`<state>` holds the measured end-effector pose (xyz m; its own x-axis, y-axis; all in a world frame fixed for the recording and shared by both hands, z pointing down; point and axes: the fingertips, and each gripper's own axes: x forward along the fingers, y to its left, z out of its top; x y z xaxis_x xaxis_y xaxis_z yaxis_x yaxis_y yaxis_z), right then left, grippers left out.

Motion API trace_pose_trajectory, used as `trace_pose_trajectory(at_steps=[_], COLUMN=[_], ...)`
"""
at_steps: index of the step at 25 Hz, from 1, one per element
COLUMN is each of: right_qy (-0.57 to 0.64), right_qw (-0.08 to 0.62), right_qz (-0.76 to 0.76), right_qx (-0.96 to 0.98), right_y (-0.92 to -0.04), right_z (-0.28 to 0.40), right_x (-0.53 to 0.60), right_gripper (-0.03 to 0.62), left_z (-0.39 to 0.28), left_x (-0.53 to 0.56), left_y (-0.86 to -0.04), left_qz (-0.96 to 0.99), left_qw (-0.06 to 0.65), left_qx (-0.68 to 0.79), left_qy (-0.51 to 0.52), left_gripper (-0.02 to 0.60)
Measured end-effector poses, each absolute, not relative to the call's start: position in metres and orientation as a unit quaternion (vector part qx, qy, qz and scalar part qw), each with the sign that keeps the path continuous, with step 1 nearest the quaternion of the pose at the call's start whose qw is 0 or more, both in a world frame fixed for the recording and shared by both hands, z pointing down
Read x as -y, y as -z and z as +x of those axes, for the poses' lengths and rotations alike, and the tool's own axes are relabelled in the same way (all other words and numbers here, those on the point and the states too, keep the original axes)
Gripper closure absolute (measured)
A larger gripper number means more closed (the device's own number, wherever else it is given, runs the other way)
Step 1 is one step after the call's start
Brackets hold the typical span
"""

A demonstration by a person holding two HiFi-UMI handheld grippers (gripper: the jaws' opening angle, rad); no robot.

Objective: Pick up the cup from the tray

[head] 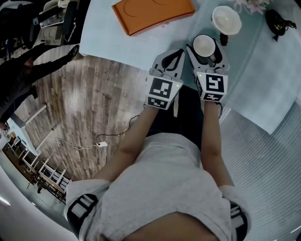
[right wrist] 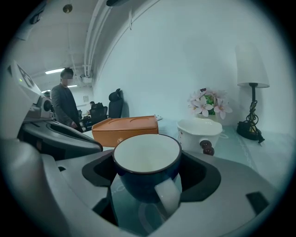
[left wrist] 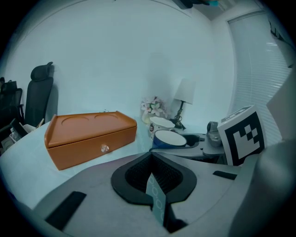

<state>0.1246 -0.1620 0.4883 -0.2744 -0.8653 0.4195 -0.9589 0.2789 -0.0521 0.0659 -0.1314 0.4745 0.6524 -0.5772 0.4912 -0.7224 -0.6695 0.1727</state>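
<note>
both forearms (head: 136, 136) reach up from the grey shirt (head: 160, 188) at the bottom of the head view, side by side, ending at the two marker cubes in the frame's centre. right gripper (head: 205, 47) has its jaws drawn in narrow around the upright dark blue cup (right wrist: 147, 162), pads against both its sides and its handle turned back toward the gripper's camera, near the table's (head: 117, 44) front edge and well apart from the orange tray (head: 153, 14) at upper centre. left gripper (head: 178, 52), just beside it at left, has its jaws closed together on nothing.
</note>
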Motion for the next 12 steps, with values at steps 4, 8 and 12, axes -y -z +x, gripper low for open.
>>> trace_pose_trajectory(at_steps=[4, 8, 12], right_qy=[-0.139, -0.135, -0.13], right_qw=[0.161, 0.158, 0.161], right_qz=[0.581, 0.587, 0.589], right_qx=[0.786, 0.783, 0.781], right_y=[-0.4896, -0.491, -0.4879], right_z=[0.1235, 0.1233, 0.1224], right_x=[0.1578, 0.1544, 0.154], right_gripper=[0.24, 0.241, 0.241], left_z=[0.0675, 0.0671, 0.0662], left_x=[0.1319, 0.1332, 0.1347], left_y=[-0.4745, -0.4751, -0.4728], left_qz=[0.891, 0.89, 0.889], left_qw=[0.179, 0.181, 0.18], left_qx=[0.364, 0.366, 0.37], left_qy=[-0.202, -0.202, -0.2], left_gripper=[0.575, 0.575, 0.575])
